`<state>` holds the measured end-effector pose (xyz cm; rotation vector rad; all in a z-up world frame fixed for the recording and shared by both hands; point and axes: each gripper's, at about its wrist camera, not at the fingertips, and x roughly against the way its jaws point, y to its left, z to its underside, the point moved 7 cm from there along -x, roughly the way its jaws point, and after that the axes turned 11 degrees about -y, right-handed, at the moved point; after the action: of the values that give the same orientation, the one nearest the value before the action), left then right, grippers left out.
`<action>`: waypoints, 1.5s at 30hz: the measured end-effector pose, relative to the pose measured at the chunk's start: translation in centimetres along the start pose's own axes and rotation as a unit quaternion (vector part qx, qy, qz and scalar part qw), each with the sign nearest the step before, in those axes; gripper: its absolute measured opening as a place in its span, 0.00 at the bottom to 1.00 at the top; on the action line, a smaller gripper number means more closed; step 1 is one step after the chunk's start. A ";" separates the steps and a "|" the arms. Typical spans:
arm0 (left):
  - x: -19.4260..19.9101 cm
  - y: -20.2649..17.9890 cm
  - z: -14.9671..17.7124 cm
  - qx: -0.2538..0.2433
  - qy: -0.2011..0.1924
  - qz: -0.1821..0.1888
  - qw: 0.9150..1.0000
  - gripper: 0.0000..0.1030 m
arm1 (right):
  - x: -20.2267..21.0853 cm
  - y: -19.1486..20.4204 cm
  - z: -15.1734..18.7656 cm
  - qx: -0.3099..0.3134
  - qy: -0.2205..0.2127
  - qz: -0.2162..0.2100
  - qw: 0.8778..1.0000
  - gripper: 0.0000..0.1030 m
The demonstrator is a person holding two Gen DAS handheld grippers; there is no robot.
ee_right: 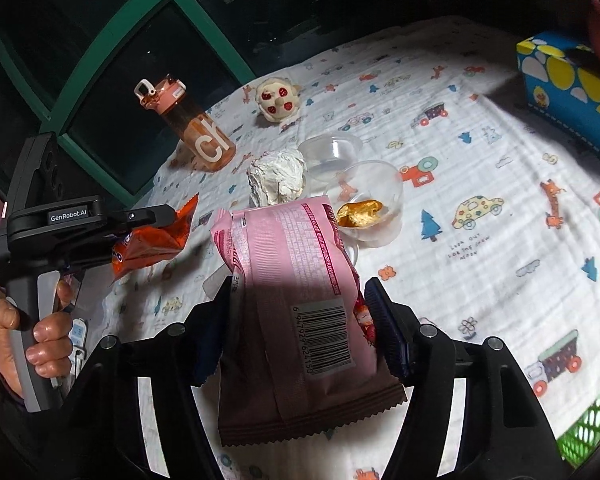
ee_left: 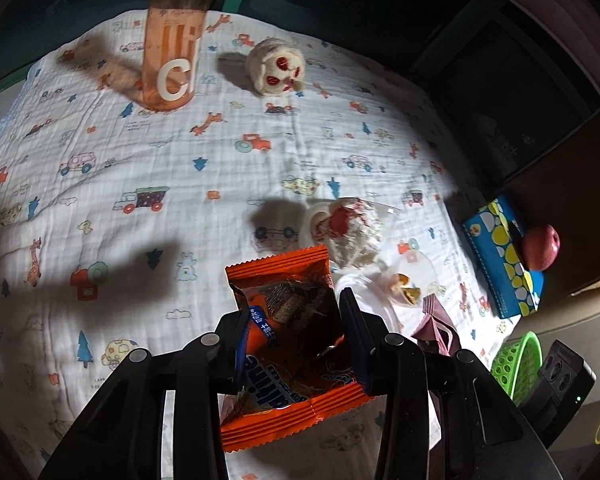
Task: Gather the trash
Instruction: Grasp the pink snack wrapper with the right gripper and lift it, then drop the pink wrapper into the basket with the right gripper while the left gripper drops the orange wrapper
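My left gripper is shut on an orange snack wrapper and holds it above the printed cloth; it also shows in the right wrist view, at the left. My right gripper is shut on a pink snack wrapper, barcode side up; that wrapper's corner shows in the left wrist view. On the cloth lie a crumpled white paper ball, two clear plastic cups, one holding a gold foil scrap. A green basket sits at the right edge.
A pink water bottle stands at the far side beside a white plush toy. A blue tissue box and a red apple sit at the right. A black device lies beside the basket.
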<state>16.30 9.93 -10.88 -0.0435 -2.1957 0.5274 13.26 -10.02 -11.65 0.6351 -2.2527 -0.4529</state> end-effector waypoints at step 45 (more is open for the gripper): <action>-0.7 -33.0 13.8 -0.248 0.080 0.185 0.948 0.37 | 28.0 -22.6 3.7 -0.083 -0.118 0.381 0.913 0.80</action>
<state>11.24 -25.15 -6.15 -0.7520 -2.1128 0.1489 0.49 -43.74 -9.53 -0.4195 -2.4295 -0.3230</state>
